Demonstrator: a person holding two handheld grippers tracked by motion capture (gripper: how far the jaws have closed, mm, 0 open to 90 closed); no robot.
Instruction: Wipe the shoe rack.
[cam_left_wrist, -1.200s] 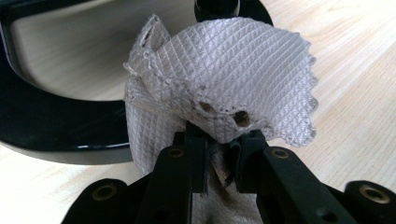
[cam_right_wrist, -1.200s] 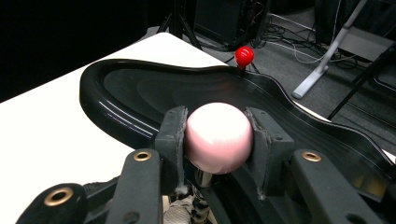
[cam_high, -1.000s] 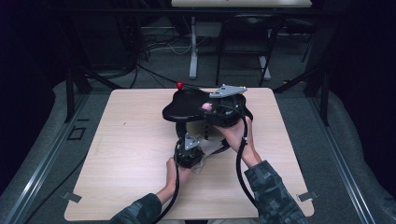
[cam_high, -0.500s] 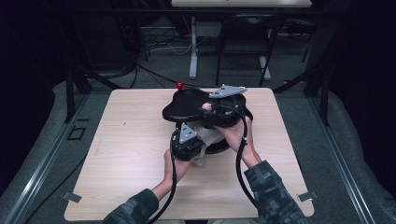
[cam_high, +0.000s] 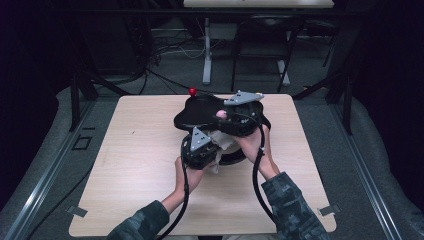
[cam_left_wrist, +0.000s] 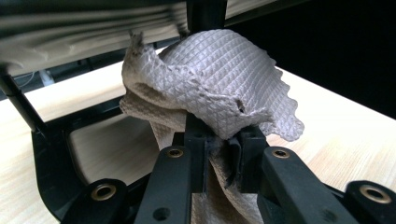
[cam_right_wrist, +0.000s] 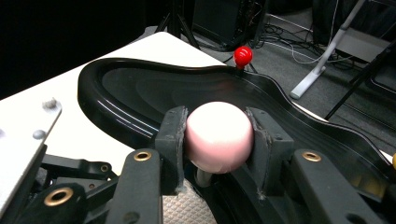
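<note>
Left gripper view: crumpled, waffle-textured grey paper towel (cam_left_wrist: 219, 98) between closed tongs (cam_left_wrist: 218, 154).

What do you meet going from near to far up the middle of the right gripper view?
Gripper fingers → pink ball clamped between them → black curved lid → red knob → cables on the floor.

Both sleeves (cam_high: 290, 202) are a mottled green-grey camouflage cloth, ending at the wrists. Each gripper is black: the left gripper (cam_left_wrist: 223, 140) shows two ribbed jaws on broad arms with brass-ringed screw holes, and the right gripper (cam_right_wrist: 218, 135) the same. A grey three-cornered plate (cam_high: 199, 139) with small screws tops each. A thick black cable (cam_high: 257, 185) trails toward 6 o'clock.
</note>
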